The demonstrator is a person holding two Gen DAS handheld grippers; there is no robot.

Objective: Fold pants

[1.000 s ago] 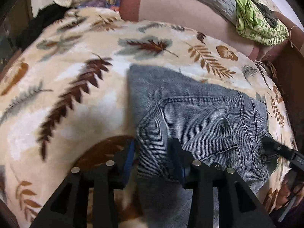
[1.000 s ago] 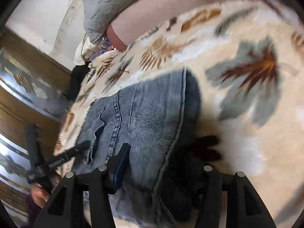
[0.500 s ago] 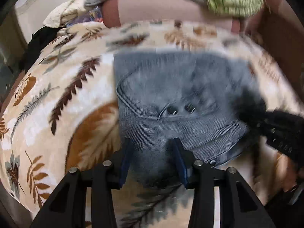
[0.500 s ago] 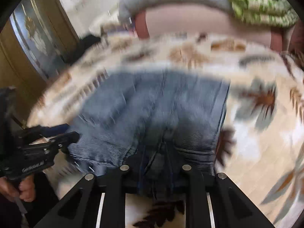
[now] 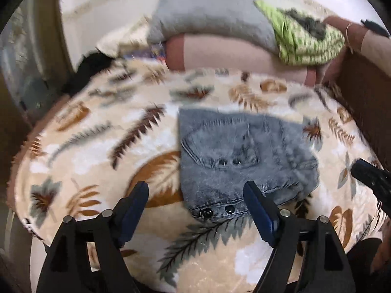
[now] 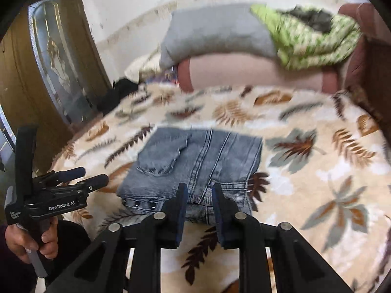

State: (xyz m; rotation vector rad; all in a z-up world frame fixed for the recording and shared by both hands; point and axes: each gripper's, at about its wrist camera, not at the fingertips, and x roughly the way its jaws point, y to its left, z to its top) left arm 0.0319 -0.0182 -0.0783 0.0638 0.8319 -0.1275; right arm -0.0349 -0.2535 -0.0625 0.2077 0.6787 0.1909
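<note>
The jeans [image 5: 244, 161] lie folded on the leafy blanket [image 5: 80, 151]. Both hand-held grippers, left [image 5: 195, 210] and right [image 6: 199, 210], are opening and hold nothing. A bump could undo the fold.

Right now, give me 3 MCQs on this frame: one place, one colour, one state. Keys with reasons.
1. Where do the jeans lie?
A. on the leaf-print blanket
B. on the grey pillow
C. on the floor

2. What colour is the bundle beside the grey pillow?
A. red
B. bright green
C. navy

3. What state are the jeans in?
A. spread out full length
B. hanging from a tool
C. folded into a compact stack

Key:
1 A, leaf print shows all around the denim.
2 B, green patterned cloth sits against the pillow's right end.
3 C, layered edges and a squared outline; the left tool and right tool are both opening with nothing between their pads.
</note>
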